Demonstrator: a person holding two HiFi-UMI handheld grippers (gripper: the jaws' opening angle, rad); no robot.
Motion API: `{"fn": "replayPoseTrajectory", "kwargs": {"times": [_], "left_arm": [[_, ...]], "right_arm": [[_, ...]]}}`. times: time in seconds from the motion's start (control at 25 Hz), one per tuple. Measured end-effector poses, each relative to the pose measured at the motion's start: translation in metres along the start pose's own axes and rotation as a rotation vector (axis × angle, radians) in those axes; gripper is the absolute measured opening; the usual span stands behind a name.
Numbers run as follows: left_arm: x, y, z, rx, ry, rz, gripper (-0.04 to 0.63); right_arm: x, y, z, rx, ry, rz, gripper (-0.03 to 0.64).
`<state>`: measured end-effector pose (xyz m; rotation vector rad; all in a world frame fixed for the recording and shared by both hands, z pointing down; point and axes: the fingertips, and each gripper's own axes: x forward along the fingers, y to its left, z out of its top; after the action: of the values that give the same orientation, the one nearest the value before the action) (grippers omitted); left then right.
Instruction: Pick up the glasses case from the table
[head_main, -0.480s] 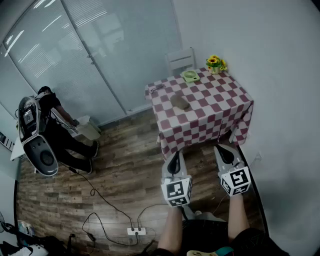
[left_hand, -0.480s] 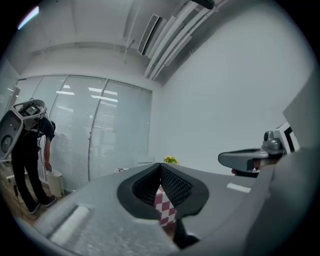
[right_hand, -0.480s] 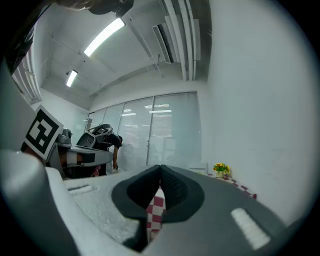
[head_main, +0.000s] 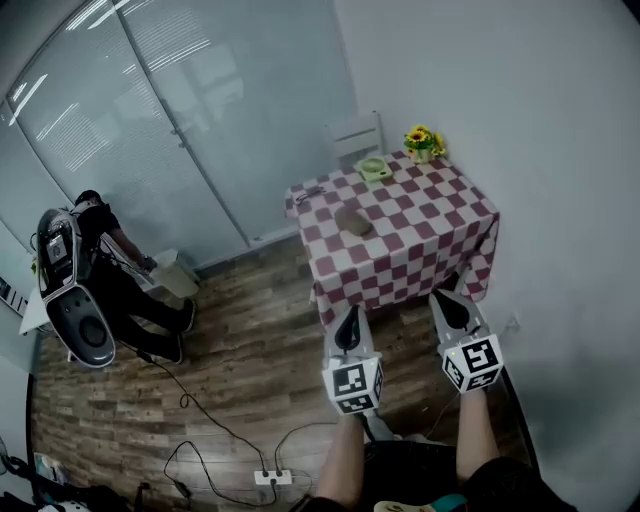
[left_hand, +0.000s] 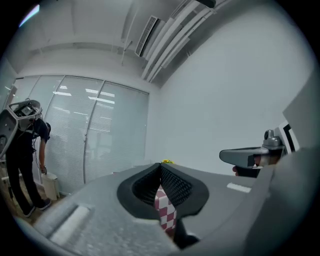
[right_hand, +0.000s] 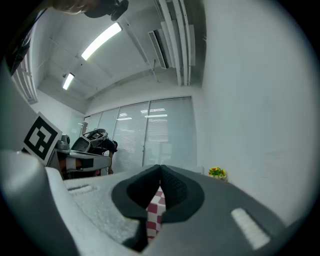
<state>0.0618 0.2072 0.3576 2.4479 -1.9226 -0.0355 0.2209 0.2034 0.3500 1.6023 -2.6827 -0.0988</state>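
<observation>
A grey-brown glasses case (head_main: 354, 221) lies near the middle of a table with a red-and-white checked cloth (head_main: 430, 250), seen in the head view. Both grippers hover level in front of the table's near edge, well short of the case. My left gripper (head_main: 348, 318) has its jaws touching at the tips with nothing between them; a strip of checked cloth (left_hand: 165, 212) shows through the gap below. My right gripper (head_main: 447, 301) is likewise shut and empty, with the cloth (right_hand: 154, 212) visible under its tips. The case is hidden in both gripper views.
On the table's far side stand a pot of yellow flowers (head_main: 420, 141), a green dish (head_main: 374, 167) and a dark small item (head_main: 310, 192). A white chair (head_main: 355, 132) sits behind. A person (head_main: 110, 250) with equipment stands at left; cables (head_main: 220, 440) cross the wood floor.
The table and its objects sit slightly higher and further left in the head view than before; the grippers keep nearly the same place in it. Nothing was taken hold of.
</observation>
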Motion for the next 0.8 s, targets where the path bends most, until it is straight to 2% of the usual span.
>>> {"fn": "replayPoseTrajectory", "kwargs": {"times": [0.28,0.52,0.6,0.8], "left_arm": [[0.007,0.011,0.003,0.014,0.006,0.008,0.011],[0.016,0.056,-0.016,-0.024,0.040,0.095,0.011],[0.028,0.063,-0.023,-0.035,0.052,0.102,0.011],[0.062,0.063,-0.051,-0.045,0.103,0.073,0.011]], "right_arm": [[0.017,-0.010,0.002,0.031,0.005,-0.007,0.004],[0.057,0.016,-0.018,0.036,0.049,0.075,0.004],[0.071,0.016,-0.023,0.028,0.068,0.089,0.004],[0.101,-0.014,-0.052,0.081,0.127,0.023,0.003]]}}
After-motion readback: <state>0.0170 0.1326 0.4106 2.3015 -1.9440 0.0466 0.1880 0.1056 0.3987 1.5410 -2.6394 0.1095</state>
